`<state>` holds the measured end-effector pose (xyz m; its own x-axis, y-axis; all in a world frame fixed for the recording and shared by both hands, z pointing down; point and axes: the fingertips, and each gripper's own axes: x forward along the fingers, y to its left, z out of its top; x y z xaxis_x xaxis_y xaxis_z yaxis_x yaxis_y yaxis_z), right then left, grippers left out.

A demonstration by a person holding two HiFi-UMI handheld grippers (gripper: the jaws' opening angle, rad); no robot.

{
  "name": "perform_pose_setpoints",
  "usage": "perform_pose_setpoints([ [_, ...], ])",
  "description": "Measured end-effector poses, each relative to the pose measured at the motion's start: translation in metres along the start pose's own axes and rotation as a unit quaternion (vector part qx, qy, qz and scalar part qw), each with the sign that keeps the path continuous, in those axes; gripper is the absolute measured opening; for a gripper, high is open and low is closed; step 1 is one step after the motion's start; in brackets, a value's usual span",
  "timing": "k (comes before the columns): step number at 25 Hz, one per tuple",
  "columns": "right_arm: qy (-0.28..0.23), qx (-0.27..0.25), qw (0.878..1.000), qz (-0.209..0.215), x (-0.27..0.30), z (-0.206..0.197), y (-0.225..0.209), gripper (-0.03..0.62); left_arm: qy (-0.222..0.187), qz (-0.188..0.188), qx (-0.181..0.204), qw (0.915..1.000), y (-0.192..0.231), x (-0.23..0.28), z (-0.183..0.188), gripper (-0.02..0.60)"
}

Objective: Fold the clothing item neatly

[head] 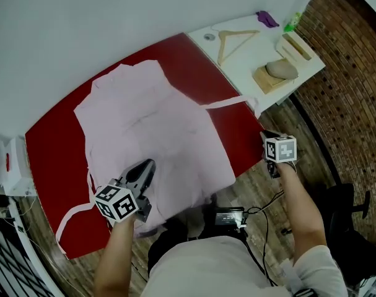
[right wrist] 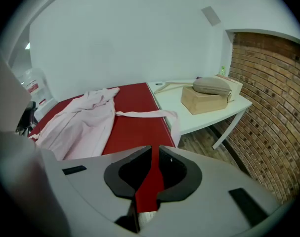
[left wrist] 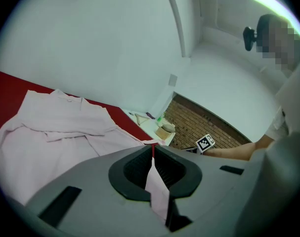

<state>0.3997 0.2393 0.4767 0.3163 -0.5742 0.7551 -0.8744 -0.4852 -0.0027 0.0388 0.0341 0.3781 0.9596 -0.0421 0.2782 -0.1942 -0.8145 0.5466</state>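
left tool [left wrist: 152,149]: clamped on a fold of the pink garment [head: 157,122], at its near hem | garment: spread on the red table [head: 57,147] | right tool [right wrist: 153,149]: closed, empty, off the garment by the table's right edge

The garment [head: 150,122] is pale pink, the tabletop [head: 51,147] red, the smaller tabletop [head: 246,51] white, the floor [head: 345,122] brown with brick pattern

Left gripper [left wrist: 153,152], right gripper [right wrist: 153,152]: grey shells, black jaws; black-white marker cubes [head: 280,148]; white short-sleeved shirt [head: 206,268].
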Motion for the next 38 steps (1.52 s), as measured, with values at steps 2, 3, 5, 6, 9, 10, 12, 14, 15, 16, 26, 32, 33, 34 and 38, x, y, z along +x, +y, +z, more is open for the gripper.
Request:
perform_pose_setpoints([
  [2, 0.006, -0.002, 1.0, 0.002, 0.012, -0.001, -0.023, 0.026, 0.004, 0.006, -0.006, 1.0, -0.01, 0.018, -0.004, 0.018],
  [3, 0.008, -0.008, 1.0, 0.002, 0.019, 0.0, -0.033, 0.026, 0.006, 0.009, -0.008, 0.9999, -0.014, 0.026, -0.007, 0.018],
  [5, 0.01, -0.026, 1.0, 0.002, 0.036, 0.003, -0.049, 0.026, 0.01, 0.017, -0.012, 0.9997, -0.022, 0.04, -0.012, 0.018],
  [6, 0.012, -0.036, 0.999, 0.004, 0.046, 0.005, -0.054, 0.029, 0.012, 0.022, -0.014, 0.9996, -0.025, 0.047, -0.014, 0.018],
  [9, 0.019, -0.065, 0.998, 0.008, 0.071, 0.012, -0.063, 0.075, 0.017, 0.035, -0.023, 0.999, -0.032, 0.062, -0.021, 0.018],
  [10, 0.023, -0.072, 0.997, 0.011, 0.078, 0.012, -0.064, 0.08, 0.019, 0.038, -0.025, 0.9988, -0.034, 0.066, -0.023, 0.018],
  [12, 0.031, -0.085, 0.996, 0.019, 0.091, 0.012, -0.064, 0.083, 0.023, 0.044, -0.028, 0.9984, -0.038, 0.072, -0.026, 0.018],
  [14, 0.035, -0.091, 0.995, 0.027, 0.102, 0.012, -0.062, 0.083, 0.027, 0.048, -0.028, 0.9981, -0.041, 0.076, -0.027, 0.018],
  [15, 0.037, -0.09, 0.995, 0.03, 0.106, 0.012, -0.061, 0.083, 0.028, 0.05, -0.028, 0.998, -0.043, 0.078, -0.028, 0.018],
  [16, 0.04, -0.087, 0.995, 0.031, 0.11, 0.012, -0.06, 0.083, 0.029, 0.052, -0.028, 0.9978, -0.044, 0.079, -0.028, 0.018],
  [26, 0.048, -0.094, 0.994, 0.041, 0.119, 0.012, -0.06, 0.025, 0.032, 0.066, -0.037, 0.9966, -0.044, 0.077, -0.036, 0.018],
  [32, -0.008, -0.081, 0.996, 0.042, 0.098, 0.044, -0.066, 0.018, 0.02, 0.07, -0.042, 0.9965, -0.044, 0.072, -0.033, 0.018],
  [33, -0.019, -0.076, 0.996, 0.047, 0.092, 0.054, -0.065, 0.018, 0.017, 0.071, -0.044, 0.9964, -0.044, 0.072, -0.033, 0.018],
  [34, -0.031, -0.071, 0.996, 0.055, 0.085, 0.065, -0.063, 0.018, 0.014, 0.071, -0.045, 0.9964, -0.044, 0.071, -0.032, 0.018],
  [38, -0.08, -0.022, 0.991, 0.105, 0.059, 0.108, -0.045, 0.018, 0.001, 0.068, -0.051, 0.9964, -0.046, 0.071, -0.028, 0.018],
])
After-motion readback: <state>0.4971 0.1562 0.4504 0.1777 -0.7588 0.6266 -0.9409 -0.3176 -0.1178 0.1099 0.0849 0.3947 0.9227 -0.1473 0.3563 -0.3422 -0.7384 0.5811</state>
